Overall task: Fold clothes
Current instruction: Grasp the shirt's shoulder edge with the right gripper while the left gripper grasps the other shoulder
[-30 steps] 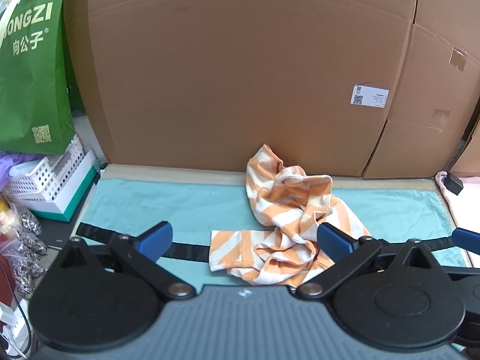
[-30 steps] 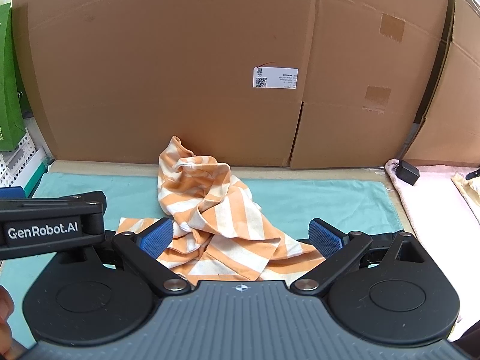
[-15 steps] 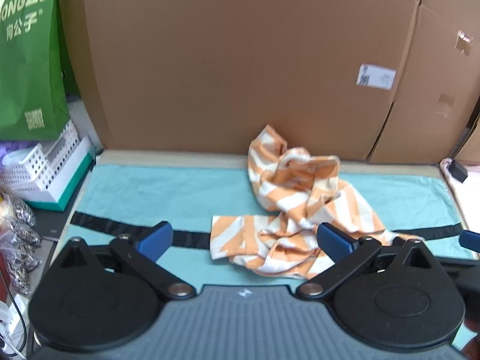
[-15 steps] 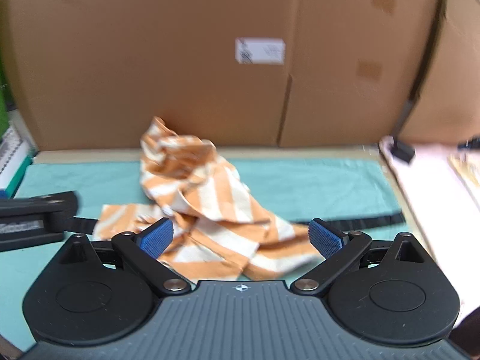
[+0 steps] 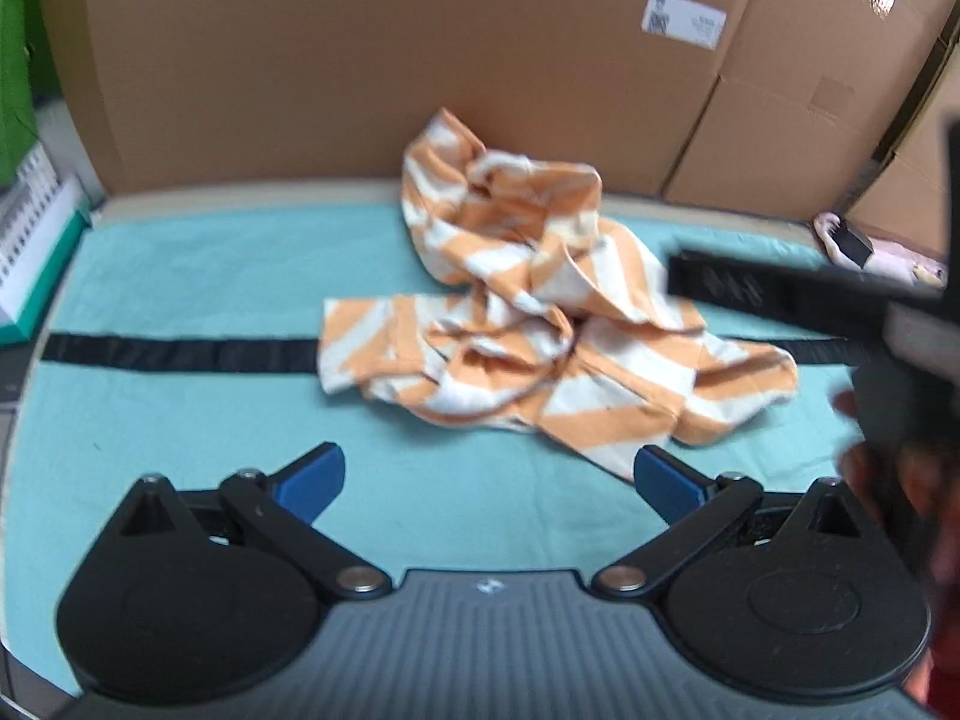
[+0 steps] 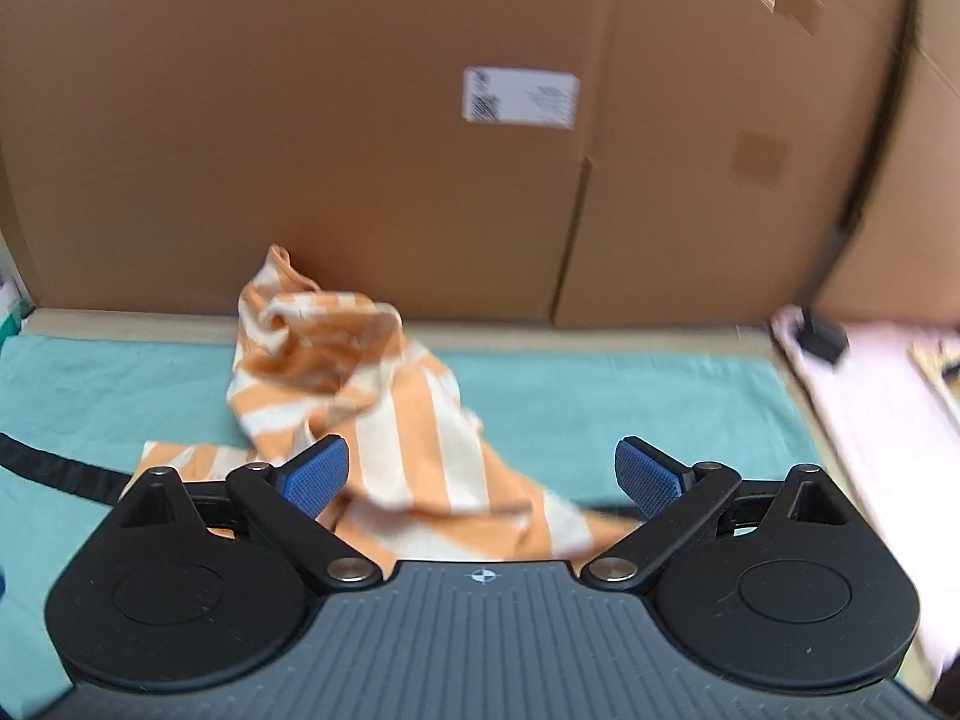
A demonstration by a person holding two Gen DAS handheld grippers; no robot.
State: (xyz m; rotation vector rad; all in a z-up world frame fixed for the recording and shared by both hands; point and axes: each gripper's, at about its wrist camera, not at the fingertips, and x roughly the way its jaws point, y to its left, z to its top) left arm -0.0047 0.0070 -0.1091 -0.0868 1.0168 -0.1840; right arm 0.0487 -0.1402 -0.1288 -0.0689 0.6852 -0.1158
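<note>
An orange-and-white striped garment (image 5: pixel 540 324) lies crumpled in a heap on the teal mat (image 5: pixel 180 276), its far end against the cardboard wall. My left gripper (image 5: pixel 489 477) is open and empty, above the mat just in front of the heap. My right gripper (image 6: pixel 483 474) is open and empty, directly over the garment's near right part (image 6: pixel 390 420). The right tool's body (image 5: pixel 840 312) shows blurred at the right of the left wrist view.
Cardboard boxes (image 6: pixel 420 120) wall the back. A black strap (image 5: pixel 180 351) crosses the mat. A white basket (image 5: pixel 30 228) and a green bag (image 5: pixel 15 60) stand at the left. A pink cloth (image 6: pixel 888 396) with a black adapter (image 6: pixel 825 336) lies at the right.
Both grippers have risen and tilted down towards the mat. The right gripper has moved forward over the garment. The garment has not moved.
</note>
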